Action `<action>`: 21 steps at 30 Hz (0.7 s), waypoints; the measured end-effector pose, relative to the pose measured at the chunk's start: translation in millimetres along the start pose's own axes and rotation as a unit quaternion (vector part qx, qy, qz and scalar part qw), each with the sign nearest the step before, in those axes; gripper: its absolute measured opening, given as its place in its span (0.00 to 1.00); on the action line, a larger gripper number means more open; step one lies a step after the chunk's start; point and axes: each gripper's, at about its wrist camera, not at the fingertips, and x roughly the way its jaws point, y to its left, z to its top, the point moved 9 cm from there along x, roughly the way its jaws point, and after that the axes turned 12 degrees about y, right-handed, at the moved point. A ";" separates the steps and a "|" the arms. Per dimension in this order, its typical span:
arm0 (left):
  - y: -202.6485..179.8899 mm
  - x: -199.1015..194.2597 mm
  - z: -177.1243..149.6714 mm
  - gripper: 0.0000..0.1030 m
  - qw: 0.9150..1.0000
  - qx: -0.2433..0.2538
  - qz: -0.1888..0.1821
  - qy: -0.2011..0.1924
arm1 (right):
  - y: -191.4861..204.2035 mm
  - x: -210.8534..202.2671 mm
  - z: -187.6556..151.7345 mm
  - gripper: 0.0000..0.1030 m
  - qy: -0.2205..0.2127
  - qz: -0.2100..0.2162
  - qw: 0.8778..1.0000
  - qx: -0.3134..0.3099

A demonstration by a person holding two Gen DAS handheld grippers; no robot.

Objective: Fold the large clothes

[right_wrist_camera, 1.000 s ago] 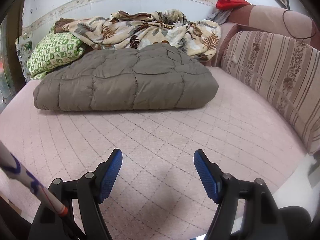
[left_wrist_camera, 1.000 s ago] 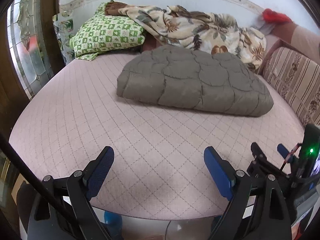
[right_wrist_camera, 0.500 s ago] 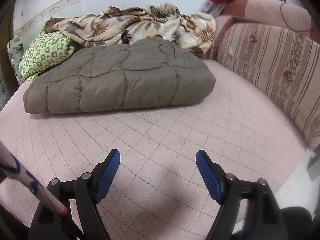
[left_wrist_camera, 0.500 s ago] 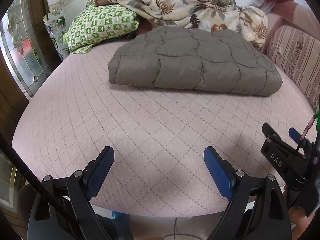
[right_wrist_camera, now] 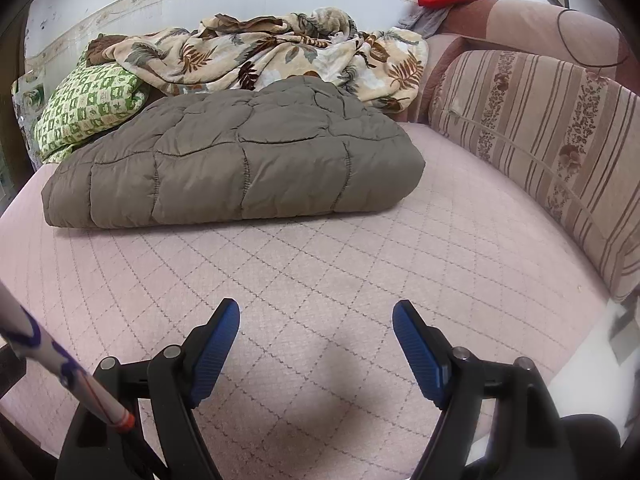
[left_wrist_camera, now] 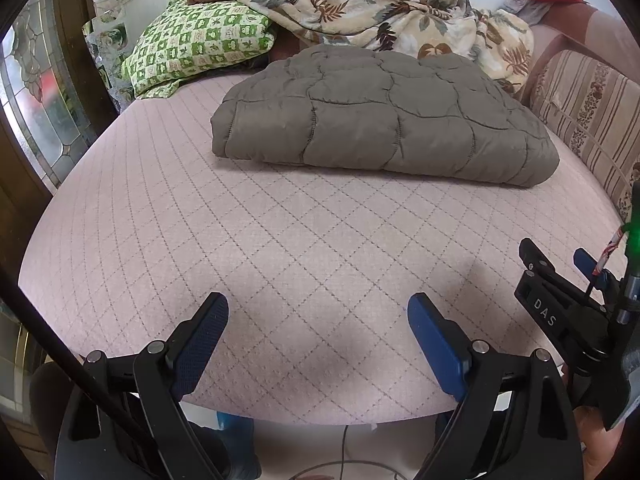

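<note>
A folded grey quilt (left_wrist_camera: 384, 116) lies on the pink bed (left_wrist_camera: 256, 248), at 12 o'clock from both grippers and well apart from them. The left gripper (left_wrist_camera: 318, 312) and right gripper (right_wrist_camera: 316, 316) hover over the bed's near edge, jaws spread wide, grasping nothing.

The quilted coat (left_wrist_camera: 384, 120) lies folded, so its sleeves and front are tucked out of sight. Behind the coat, the leaf blanket (left_wrist_camera: 380, 12) covers part of the green pillow (left_wrist_camera: 196, 52). Right of the coat, the striped cushion (right_wrist_camera: 552, 152) runs past the frame edge. The right gripper (left_wrist_camera: 560, 280) is half cut off at the edge of the left view.
</note>
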 end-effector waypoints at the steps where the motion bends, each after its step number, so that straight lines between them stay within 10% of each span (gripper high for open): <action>1: -0.8 -1.2 0.2 0.88 1.000 0.002 0.000 -0.001 | -0.1 0.2 -0.2 0.80 0.001 0.000 1.000 0.000; 21: -13.5 -12.0 -7.0 0.88 1.000 0.008 -0.002 -0.010 | -3.4 -8.3 -0.5 0.81 -0.013 -0.004 1.000 0.003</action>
